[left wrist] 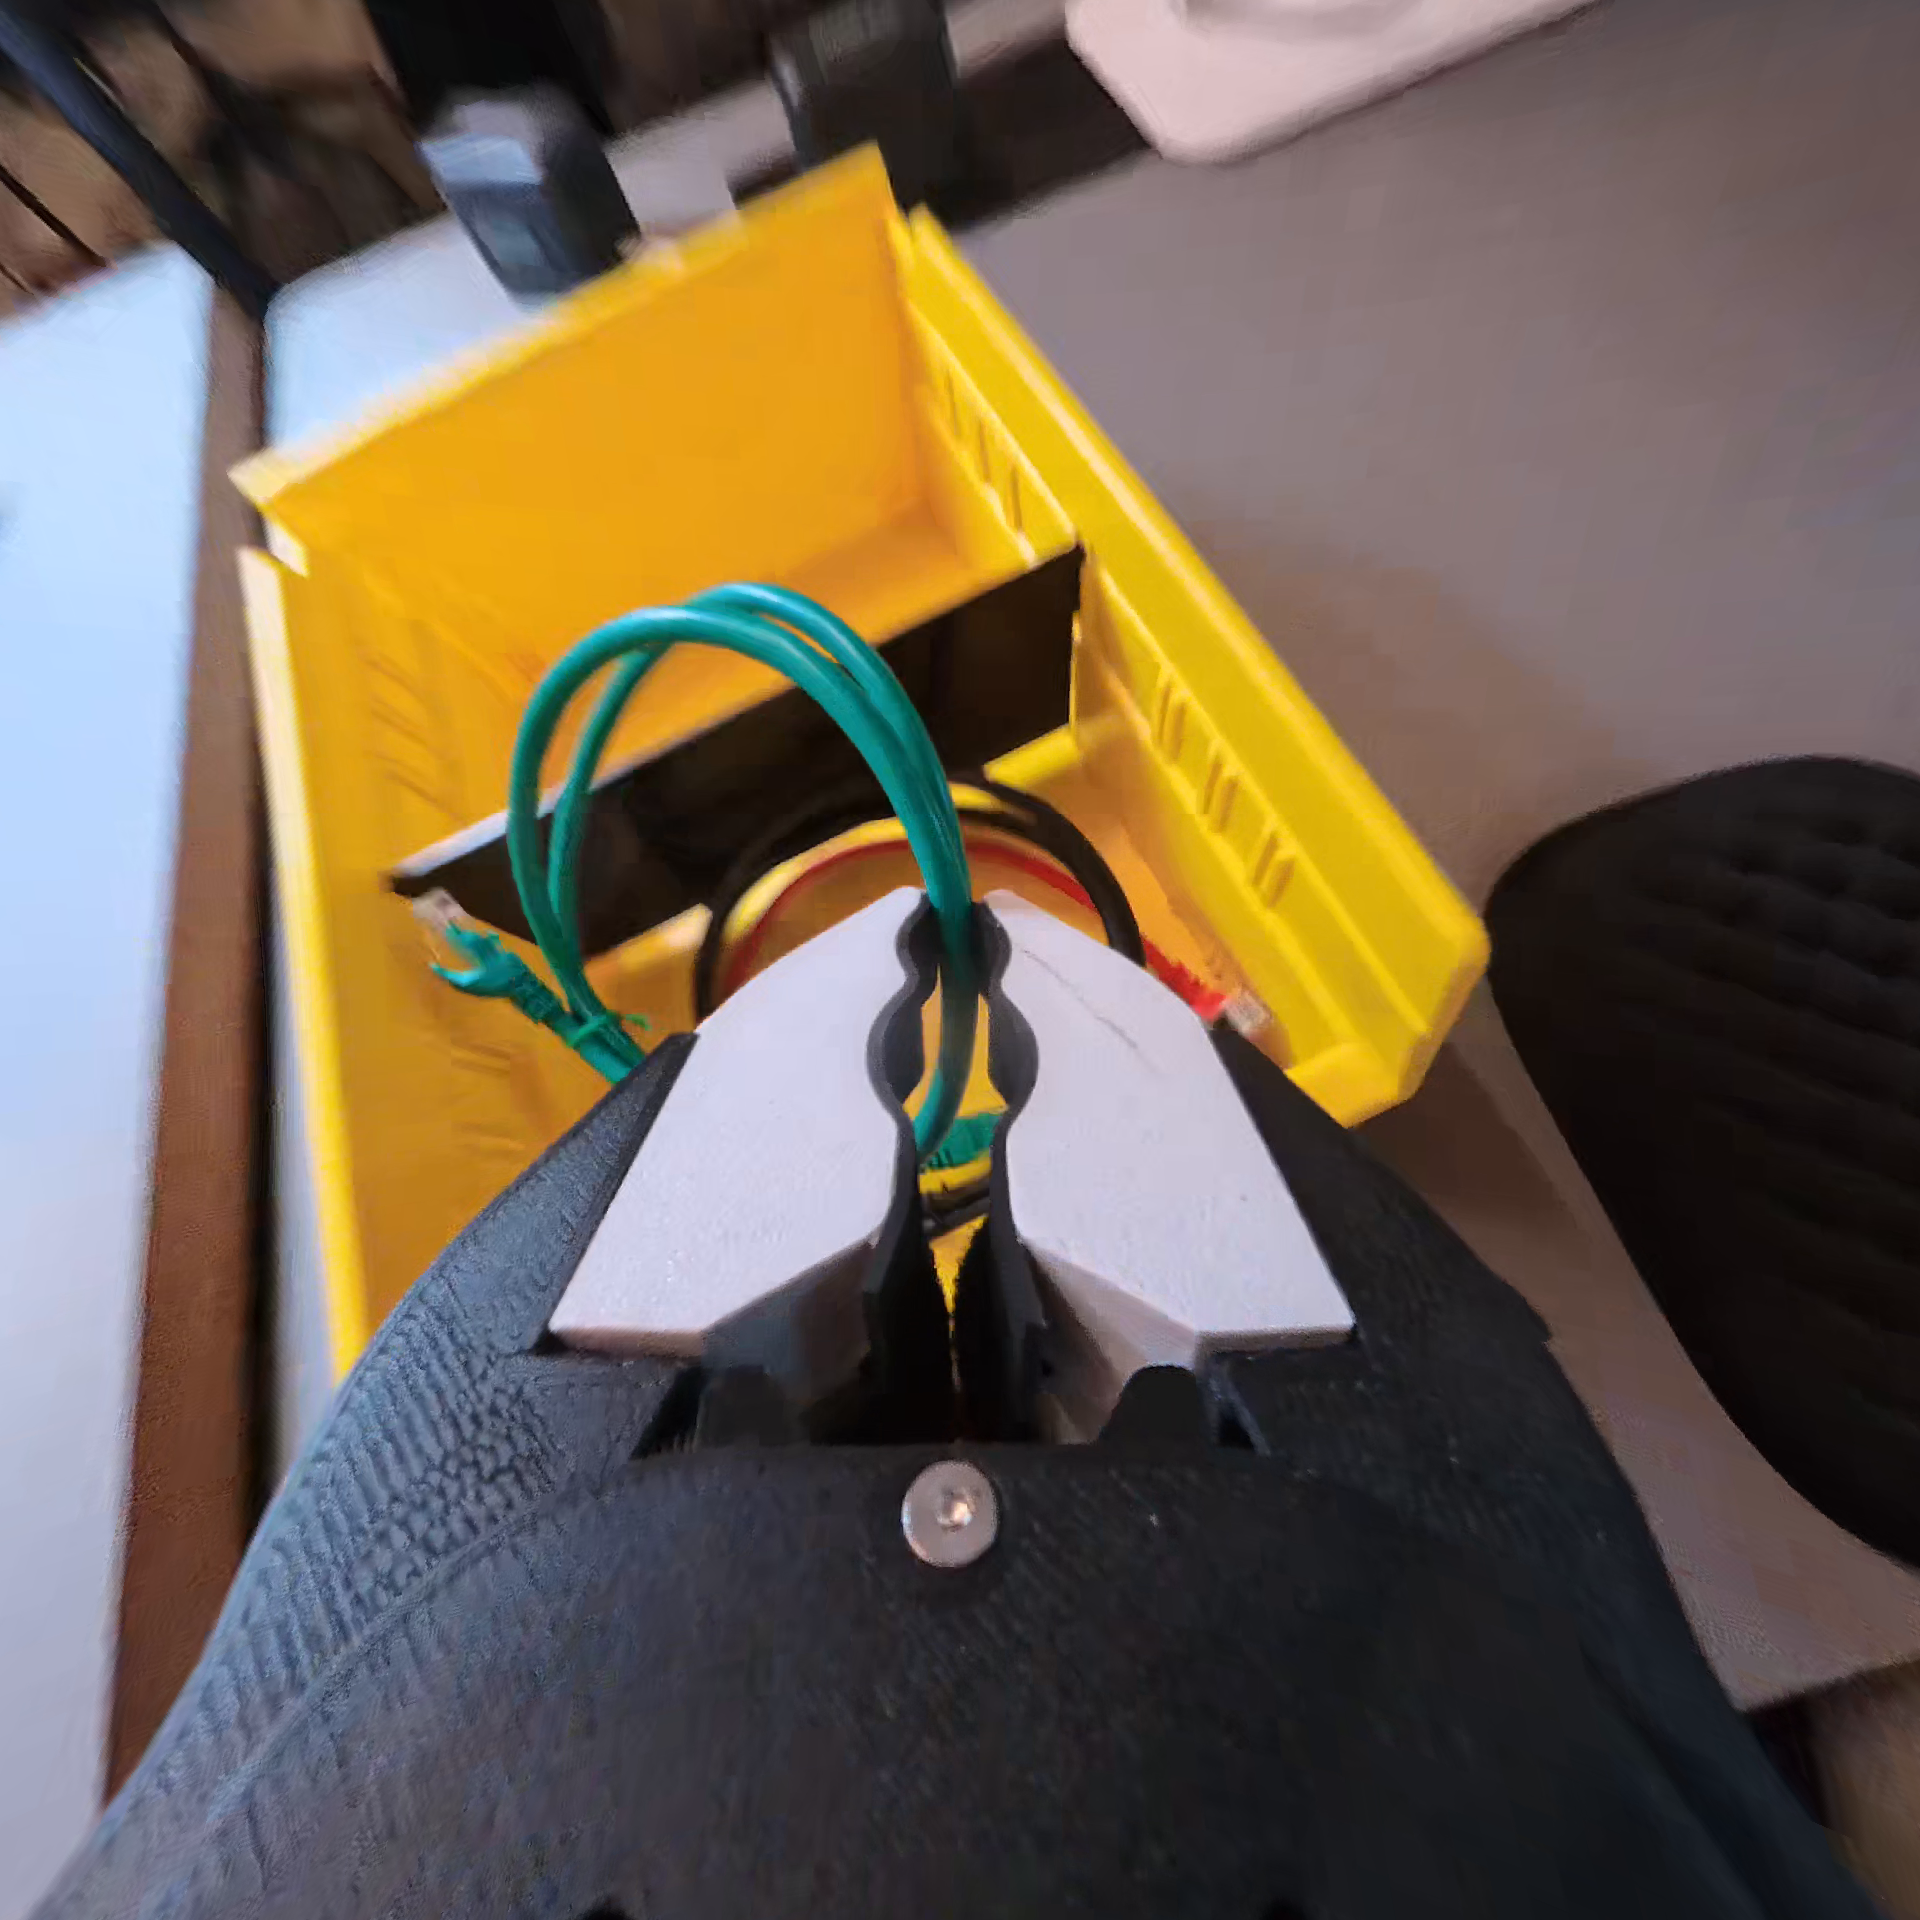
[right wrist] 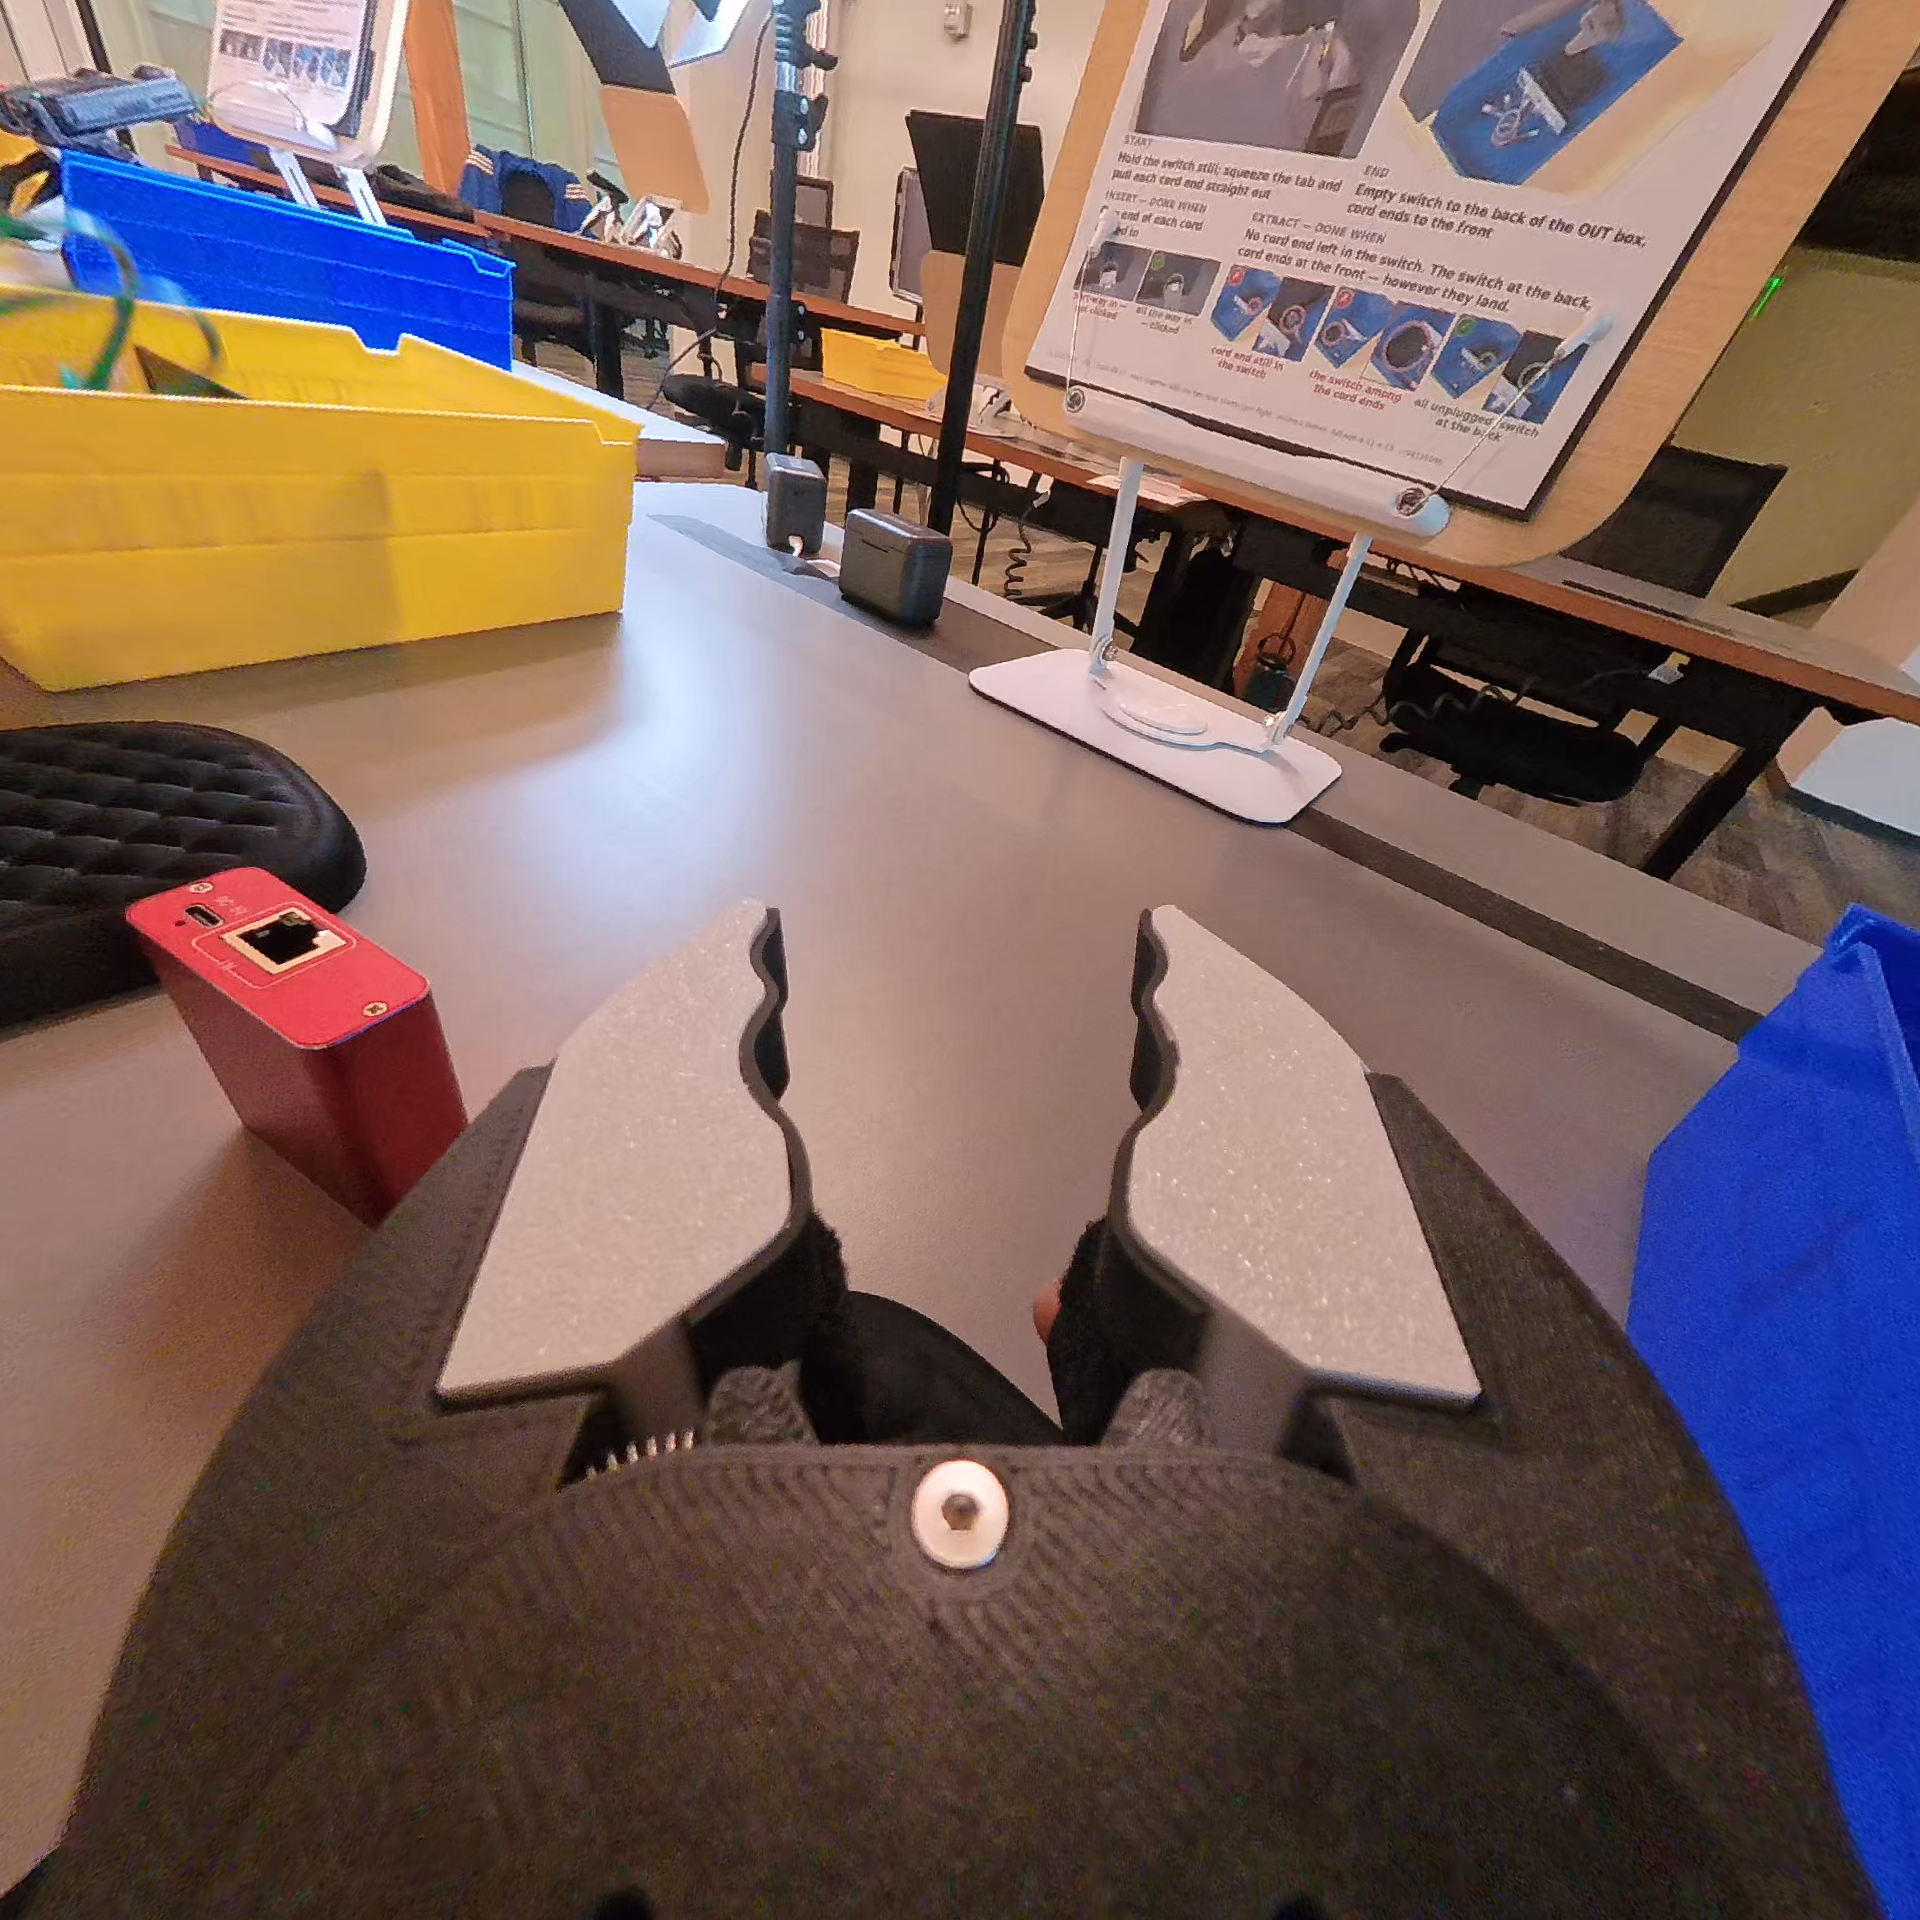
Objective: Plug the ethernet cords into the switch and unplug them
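The left claw (left wrist: 948,920) is closed on a green cord (left wrist: 831,675), the fingertips pinching two strands of its loop above a yellow bin (left wrist: 582,436). The loop arches up and away from the fingers (left wrist: 790,1091), then drops toward the bin's left wall, where a tie bundles the strands and a green-booted plug (left wrist: 468,951) with a clear tip lies on the bin floor. A black divider (left wrist: 997,655) crosses the bin from wall to wall, just behind the loop. Under the fingers lie more coiled cords, a black (left wrist: 1060,821), a yellow (left wrist: 966,798) and a red (left wrist: 894,857); a red-booted plug (left wrist: 1226,1003) rests at the bin's near right corner. The view is motion-blurred.

The right claw (right wrist: 956,925) stands wide open, holding nothing, low over the grey table (right wrist: 883,748). A gloved hand shows between the finger bases. The red switch (right wrist: 301,1029) sits on the table just left of the left finger (right wrist: 634,1143), not touching it as far as can be seen, its end port facing up toward the camera with no cord in it. A black padded mat (right wrist: 135,821) lies just behind the switch, toward the table's left edge, and the yellow bin (right wrist: 312,520) stands behind the mat with a bit of green cord (right wrist: 114,312) showing above its rim. A blue bin (right wrist: 281,260) stands behind the yellow one; another blue bin (right wrist: 1787,1351) is at the right edge of the view. At the table's far edge stand an instruction sheet (right wrist: 1351,260) on a white stand (right wrist: 1153,727) and two small dark boxes (right wrist: 894,566).
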